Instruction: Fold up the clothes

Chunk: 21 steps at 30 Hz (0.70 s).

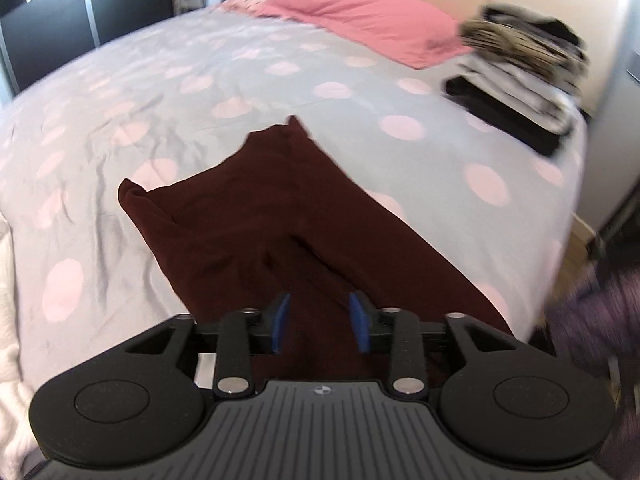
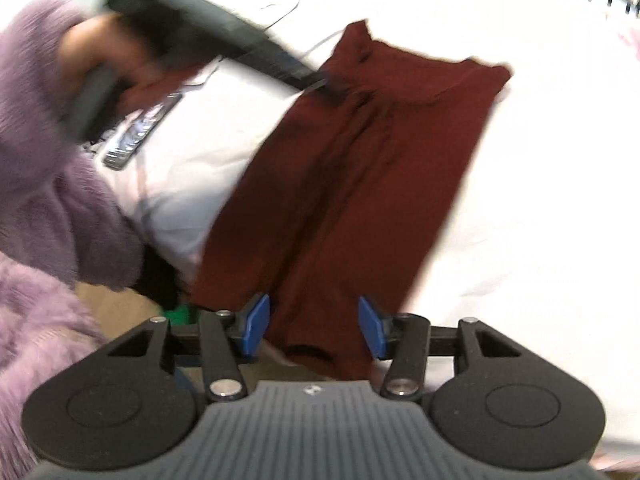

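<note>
A dark red garment [image 1: 260, 220] lies lengthwise on the bed, folded into a long strip, its near end reaching under my left gripper [image 1: 321, 322]. That gripper's blue pads [image 1: 282, 320] stand apart above the cloth and pinch nothing. In the right wrist view the same garment [image 2: 360, 160] runs away from my right gripper [image 2: 314, 326], whose blue pads [image 2: 372, 328] are also spread, with the cloth's near hem lying loose between them. A hand [image 2: 100, 56] in a fuzzy purple sleeve [image 2: 48, 200] holds the other gripper, blurred, over the garment's far left edge.
The bedspread [image 1: 160, 100] is pale grey with pink dots. A pink pillow [image 1: 368, 16] lies at the head, and a stack of folded clothes [image 1: 520, 80] sits by the right edge. A dark remote-like object [image 2: 140, 132] lies left of the garment. The floor [image 1: 580, 240] shows beyond the bed's right side.
</note>
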Each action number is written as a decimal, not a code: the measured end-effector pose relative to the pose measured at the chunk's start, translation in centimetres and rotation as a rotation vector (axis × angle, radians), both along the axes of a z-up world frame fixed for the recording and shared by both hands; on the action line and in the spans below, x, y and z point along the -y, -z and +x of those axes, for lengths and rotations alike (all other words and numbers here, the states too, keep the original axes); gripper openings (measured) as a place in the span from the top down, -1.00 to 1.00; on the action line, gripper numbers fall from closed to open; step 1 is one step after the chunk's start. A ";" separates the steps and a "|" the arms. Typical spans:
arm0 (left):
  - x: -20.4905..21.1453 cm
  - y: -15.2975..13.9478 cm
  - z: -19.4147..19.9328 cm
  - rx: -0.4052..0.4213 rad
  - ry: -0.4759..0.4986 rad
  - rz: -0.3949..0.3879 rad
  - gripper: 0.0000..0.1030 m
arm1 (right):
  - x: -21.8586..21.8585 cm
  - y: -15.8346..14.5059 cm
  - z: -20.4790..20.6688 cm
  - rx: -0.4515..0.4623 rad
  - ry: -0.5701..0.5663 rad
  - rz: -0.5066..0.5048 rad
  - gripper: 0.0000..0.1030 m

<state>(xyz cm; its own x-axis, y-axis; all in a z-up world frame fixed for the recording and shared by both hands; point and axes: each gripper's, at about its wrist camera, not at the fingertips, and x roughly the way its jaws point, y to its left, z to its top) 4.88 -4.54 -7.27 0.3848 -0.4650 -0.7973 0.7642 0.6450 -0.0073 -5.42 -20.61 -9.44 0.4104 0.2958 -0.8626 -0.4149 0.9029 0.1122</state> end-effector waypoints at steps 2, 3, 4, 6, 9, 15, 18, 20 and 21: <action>-0.6 -0.2 -2.6 0.021 0.053 0.013 0.28 | 0.3 -0.6 -0.3 0.035 -0.082 -0.068 -0.04; -0.7 -0.1 -4.0 0.022 0.088 0.025 0.28 | 0.6 -0.9 -0.5 0.047 -0.132 -0.096 -0.04; -0.9 0.1 -5.3 0.022 0.124 0.037 0.27 | 1.0 -1.2 -0.9 0.049 -0.184 -0.109 -0.04; -1.2 0.4 -8.0 0.024 0.195 0.062 0.25 | 1.0 -1.2 -1.7 0.045 -0.283 -0.116 -0.04; -0.9 2.3 -11.9 0.064 0.296 0.141 0.15 | 0.5 -0.4 -2.6 0.040 -0.376 -0.159 -0.13; 0.6 6.0 -15.3 0.190 0.409 0.279 0.16 | -2.5 3.7 -3.7 0.086 -0.471 -0.326 0.00; 0.7 6.3 -14.9 0.187 0.399 0.271 0.46 | -3.5 4.8 -4.7 0.124 -0.498 -0.375 0.45; 0.8 6.3 -14.1 0.170 0.370 0.269 0.73 | -4.0 5.0 -5.0 0.140 -0.498 -0.381 0.62; 0.9 6.4 -14.0 0.162 0.375 0.273 0.75 | -4.2 5.1 -5.1 0.142 -0.497 -0.373 0.64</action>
<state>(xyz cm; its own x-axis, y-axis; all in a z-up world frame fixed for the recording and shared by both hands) -9.13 -5.39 -13.65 0.3600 -0.3771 -0.8533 0.9214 0.2870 0.2619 -10.48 -16.44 -14.51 0.4196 0.1704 -0.8916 -0.7823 0.5661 -0.2600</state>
